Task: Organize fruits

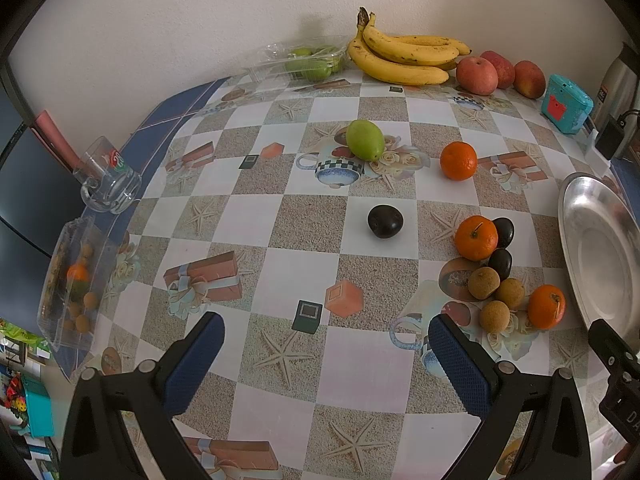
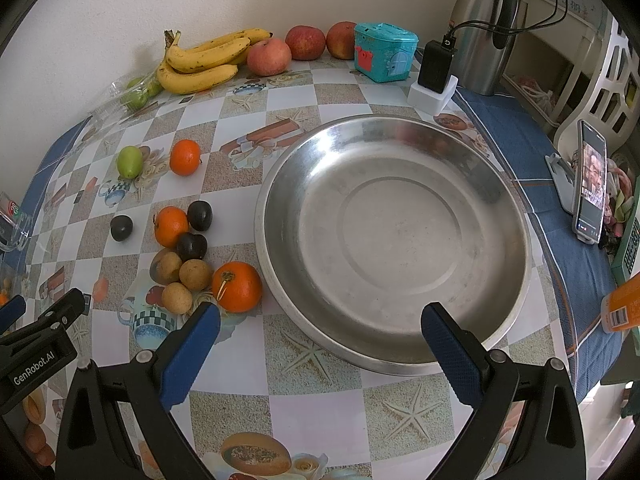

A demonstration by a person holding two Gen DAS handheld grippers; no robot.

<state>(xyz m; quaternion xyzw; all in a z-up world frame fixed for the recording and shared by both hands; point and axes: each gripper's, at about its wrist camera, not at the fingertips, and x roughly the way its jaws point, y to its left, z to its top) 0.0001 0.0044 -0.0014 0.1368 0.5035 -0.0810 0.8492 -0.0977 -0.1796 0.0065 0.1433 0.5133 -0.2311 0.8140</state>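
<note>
Loose fruit lies on the patterned tablecloth: a green fruit point(image 1: 365, 140), three oranges point(image 1: 458, 161) point(image 1: 476, 238) point(image 1: 546, 306), a lone dark plum point(image 1: 385, 221), two more plums point(image 1: 502, 232) and three brown longans point(image 1: 484, 283). Right of them sits a bare steel bowl point(image 2: 396, 240). My left gripper point(image 1: 326, 344) is open above the cloth, short of the fruit. My right gripper point(image 2: 320, 328) is open at the bowl's near rim, with the closest orange point(image 2: 237, 286) just left of it. Both hold nothing.
Bananas point(image 1: 404, 54), three apples point(image 1: 477, 75) and a clear box of green fruit point(image 1: 308, 62) line the wall. A teal tin point(image 2: 384, 52), charger point(image 2: 434, 68), steel jug point(image 2: 484, 28) and phone point(image 2: 590, 182) stand right. A glass mug point(image 1: 108, 180) and fruit box point(image 1: 72, 284) sit left.
</note>
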